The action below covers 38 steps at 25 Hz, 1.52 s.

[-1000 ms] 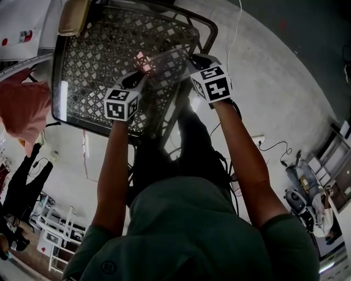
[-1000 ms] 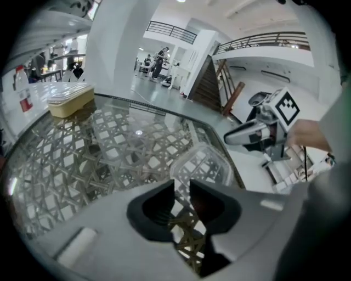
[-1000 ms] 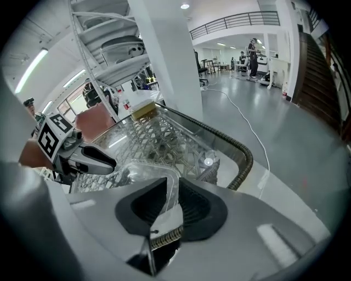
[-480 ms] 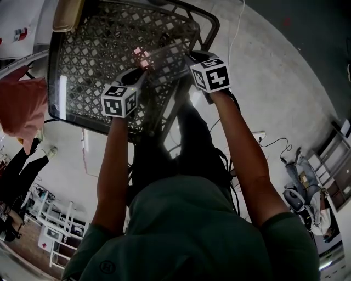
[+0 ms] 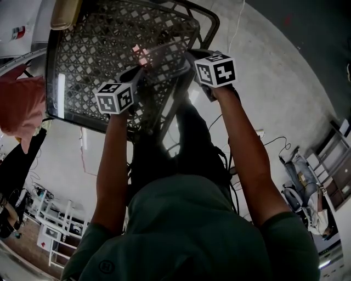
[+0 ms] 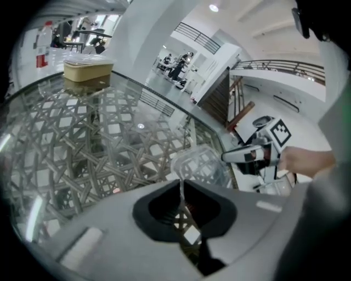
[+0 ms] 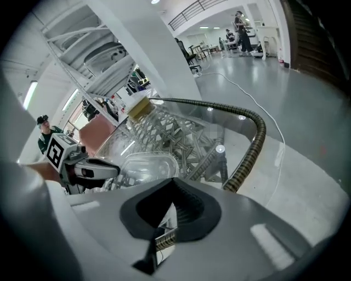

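A clear plastic container (image 5: 163,57) hangs over the glass-topped woven table (image 5: 82,66), held from both sides. My left gripper (image 5: 138,72) is shut on its thin left rim, which shows as a narrow edge between the jaws in the left gripper view, with the container (image 6: 201,164) just beyond. My right gripper (image 5: 189,56) is shut on the opposite rim. The right gripper view has the container (image 7: 143,167) ahead and the left gripper (image 7: 104,170) at its far side. Across the container, the right gripper (image 6: 230,157) shows in the left gripper view.
A beige lidded box (image 5: 66,13) stands at the table's far corner (image 6: 88,69). A dark braided rim (image 7: 253,146) edges the table. Pink cloth (image 5: 20,105) hangs at the left. A cable and socket strip (image 5: 262,141) lie on the grey floor at the right.
Both grippers, still shut on the container, have drifted a little apart and farther out over the table; the left cube went left, the right one slightly up.
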Available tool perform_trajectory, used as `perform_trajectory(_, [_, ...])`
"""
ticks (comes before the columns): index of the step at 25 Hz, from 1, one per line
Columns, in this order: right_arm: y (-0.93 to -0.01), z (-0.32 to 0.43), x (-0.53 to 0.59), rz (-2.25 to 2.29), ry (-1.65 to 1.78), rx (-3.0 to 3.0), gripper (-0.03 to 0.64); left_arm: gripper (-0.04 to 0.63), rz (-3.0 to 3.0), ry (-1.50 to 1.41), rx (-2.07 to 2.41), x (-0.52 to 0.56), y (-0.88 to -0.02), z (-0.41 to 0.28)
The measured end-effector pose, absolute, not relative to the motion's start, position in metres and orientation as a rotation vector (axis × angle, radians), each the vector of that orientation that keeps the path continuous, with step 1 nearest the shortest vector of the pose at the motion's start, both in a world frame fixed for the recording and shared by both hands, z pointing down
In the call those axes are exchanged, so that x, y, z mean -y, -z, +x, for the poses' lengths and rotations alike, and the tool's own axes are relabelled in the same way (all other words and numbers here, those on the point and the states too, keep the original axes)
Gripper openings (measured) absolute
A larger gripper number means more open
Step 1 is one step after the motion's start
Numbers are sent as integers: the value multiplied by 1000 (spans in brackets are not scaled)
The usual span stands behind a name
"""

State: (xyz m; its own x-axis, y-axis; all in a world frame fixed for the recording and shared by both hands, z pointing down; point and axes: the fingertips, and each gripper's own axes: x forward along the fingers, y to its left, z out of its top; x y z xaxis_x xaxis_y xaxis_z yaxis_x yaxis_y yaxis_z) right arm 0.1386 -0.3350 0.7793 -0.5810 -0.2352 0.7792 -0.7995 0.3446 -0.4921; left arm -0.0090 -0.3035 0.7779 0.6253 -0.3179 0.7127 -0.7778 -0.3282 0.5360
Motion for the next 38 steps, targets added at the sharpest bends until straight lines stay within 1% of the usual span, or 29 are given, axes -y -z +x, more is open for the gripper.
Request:
perform_trajectory(7, [-770,139,329,933,-1172,2014,3,5,1916,-568,905,312,-765,-16])
perform_trajectory(17, [-713,124,341,1011,-1020,2118,3,1,1998,-529,960,323,-717,-32])
perform_trajectory(25, [-639,104,357,1066,-877,2227,3,0,2127,-472,1018,341,-643,-52])
perform_trajectory(34, [-529,79,364,1147,-687,2370,3,0,2319,-396,1104,353,-530,-78])
perform_trajectory(38, [-499,67,370,1169,-606,2427,3,0,2394,-363,1145,360,-500,-89])
